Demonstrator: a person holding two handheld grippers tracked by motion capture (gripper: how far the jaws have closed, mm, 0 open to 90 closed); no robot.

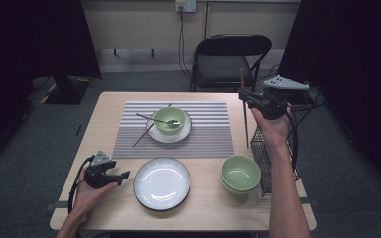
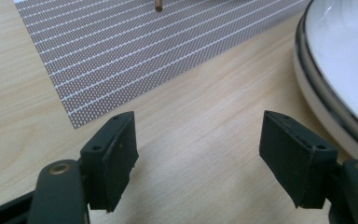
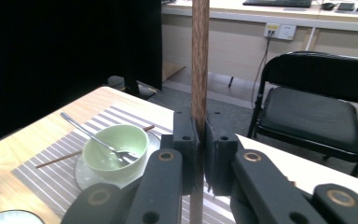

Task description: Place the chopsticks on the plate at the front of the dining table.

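We are pinching one chopstick (image 1: pixel 244 111) upright in the right gripper (image 1: pixel 250 101) beside the wire basket (image 1: pixel 263 153), spreading the left gripper (image 1: pixel 121 177) near one plate (image 1: pixel 161 184), counting two green bowls, a second chopstick (image 1: pixel 143 135) on the placemat (image 1: pixel 213 134)

On the desk (image 1: pixel 109 208) a placemat (image 1: pixel 203 134) lies at the far middle, bearing a saucer (image 1: pixel 183 135) with a bowl (image 1: pixel 168 119) on it; a spoon (image 1: pixel 154 119) rests in that bowl and a chopstick (image 1: pixel 143 135) leans on the saucer's left edge. Nearer the person, a plate (image 1: pixel 161 183) sits left of stacked bowls (image 1: pixel 240 172). A wire basket (image 1: pixel 263 153) stands at the right edge. A chair (image 1: pixel 228 62) stands behind the desk.
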